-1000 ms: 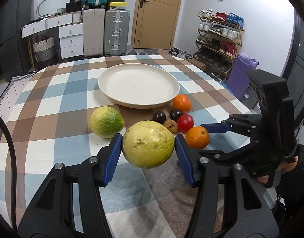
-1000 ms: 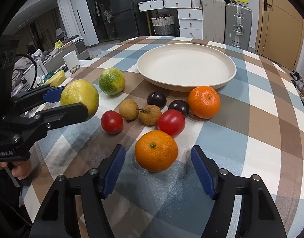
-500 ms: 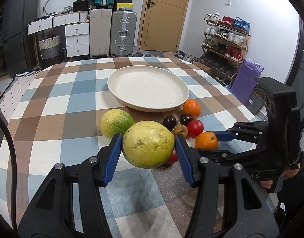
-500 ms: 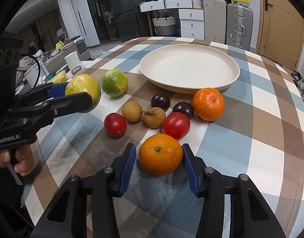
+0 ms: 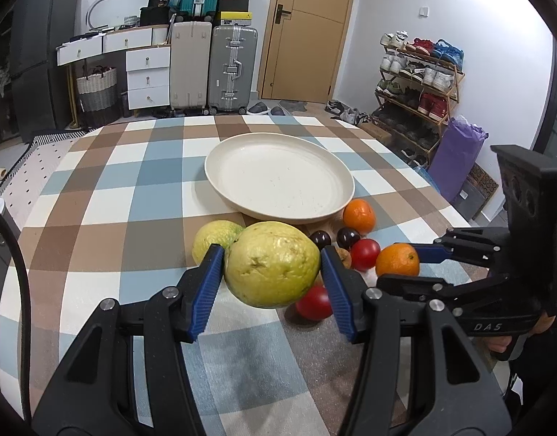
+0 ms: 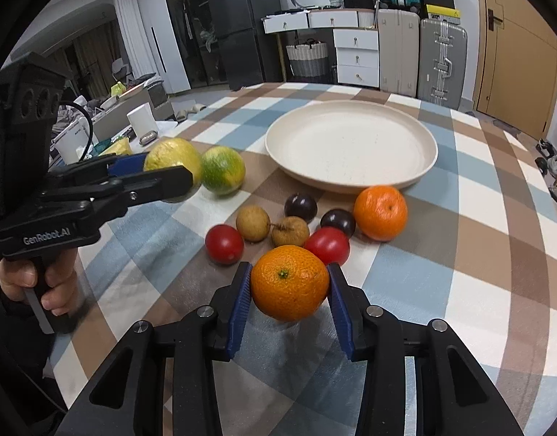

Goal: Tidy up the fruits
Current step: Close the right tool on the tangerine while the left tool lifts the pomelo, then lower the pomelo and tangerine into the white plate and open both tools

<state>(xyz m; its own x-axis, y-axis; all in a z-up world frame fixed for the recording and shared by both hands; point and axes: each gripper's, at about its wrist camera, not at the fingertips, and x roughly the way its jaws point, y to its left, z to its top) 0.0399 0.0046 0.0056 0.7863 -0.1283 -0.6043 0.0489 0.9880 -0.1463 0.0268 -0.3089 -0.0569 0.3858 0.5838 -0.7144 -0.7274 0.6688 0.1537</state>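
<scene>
In the right wrist view, the right gripper [image 6: 289,305] now clamps the near orange [image 6: 290,282] between its blue pads; a second ago the jaws stood wide around it, so the pick has just been made. The fruit looks raised a little off the checked tablecloth [image 6: 460,290], though that is hard to judge. The left gripper [image 5: 273,287] keeps its hold on the big yellow-green fruit [image 5: 273,269], carried higher and farther forward than before, with the table seen lower in the frame. Past the orange, at 12 o'clock, the tomatoes, brown fruits and dark plums lie clustered; a second orange [image 6: 380,212] sits at 1 o'clock. Beyond them waits the cream plate [image 6: 351,178], bare. Both hands look loaded and ready for delivery there.
</scene>
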